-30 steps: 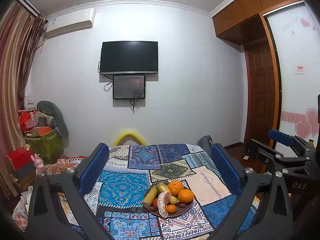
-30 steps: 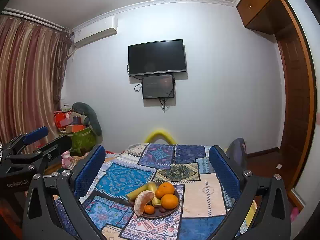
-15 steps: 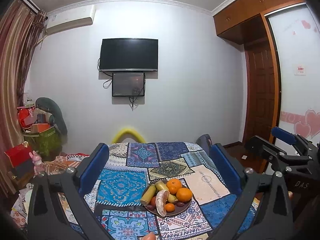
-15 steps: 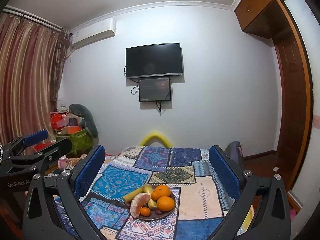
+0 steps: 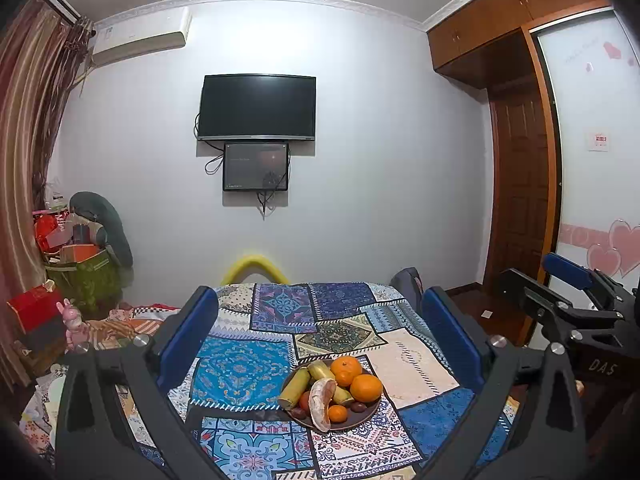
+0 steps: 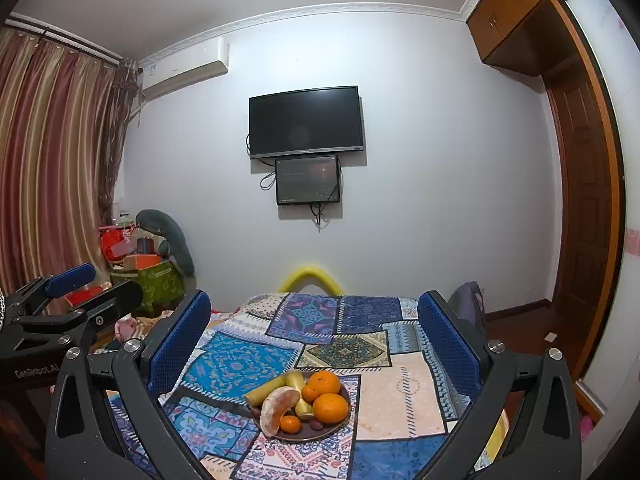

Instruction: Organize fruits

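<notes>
White walls close the room, with a dark television [image 5: 257,109] mounted high and a smaller screen [image 5: 256,167] just under it. Below the television stands a table [image 5: 404,364] covered by a patchwork cloth [image 5: 240,368] in blue, cream and red.

On the cloth, toward the near side of the table from the television, sits a dark plate [image 5: 362,416] heaped with fruit: two oranges [image 5: 366,388] side by side at its right, a peeled citrus segment [image 5: 321,398] lying over its front, yellow-green banana pieces [image 5: 294,388] at its left, a small tangerine [image 5: 338,413] and a few dark round fruits.

Both tools are held above the near edge of the table, well apart from the plate. The left tool [image 5: 320,340] has its blue-padded fingers spread wide with nothing between them. The right tool [image 6: 314,344] is likewise spread wide and holds nothing; the plate shows through each gap.
</notes>
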### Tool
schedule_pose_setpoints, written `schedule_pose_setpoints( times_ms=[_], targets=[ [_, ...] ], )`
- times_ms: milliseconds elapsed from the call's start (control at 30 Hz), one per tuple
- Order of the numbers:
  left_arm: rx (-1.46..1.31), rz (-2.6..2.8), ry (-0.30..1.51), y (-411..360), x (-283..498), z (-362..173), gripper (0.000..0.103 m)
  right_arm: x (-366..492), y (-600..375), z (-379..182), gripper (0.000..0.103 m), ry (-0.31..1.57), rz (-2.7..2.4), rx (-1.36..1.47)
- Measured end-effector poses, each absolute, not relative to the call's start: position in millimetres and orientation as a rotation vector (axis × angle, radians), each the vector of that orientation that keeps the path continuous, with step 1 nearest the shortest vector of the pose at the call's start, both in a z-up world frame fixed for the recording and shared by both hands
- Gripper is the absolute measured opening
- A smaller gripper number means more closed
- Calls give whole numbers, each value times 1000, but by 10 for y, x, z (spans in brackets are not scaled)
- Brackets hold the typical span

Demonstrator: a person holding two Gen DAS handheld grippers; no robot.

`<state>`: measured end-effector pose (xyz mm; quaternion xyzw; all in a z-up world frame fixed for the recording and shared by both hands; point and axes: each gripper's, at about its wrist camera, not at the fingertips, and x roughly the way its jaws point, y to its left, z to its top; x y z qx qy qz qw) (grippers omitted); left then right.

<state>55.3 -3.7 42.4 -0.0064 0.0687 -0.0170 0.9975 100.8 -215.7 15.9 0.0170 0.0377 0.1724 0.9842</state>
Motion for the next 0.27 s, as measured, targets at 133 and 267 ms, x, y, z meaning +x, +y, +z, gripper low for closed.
schedule_pose_setpoints(
  times_ms=[133, 267],
  targets=[
    [-18, -40, 143, -27, 560, 413, 103, 1011, -2160, 153, 103, 78, 347, 36],
    [-16, -41, 147, -36, 570, 404, 103, 1016, -2160, 150, 103, 79, 347, 34]
  ],
)
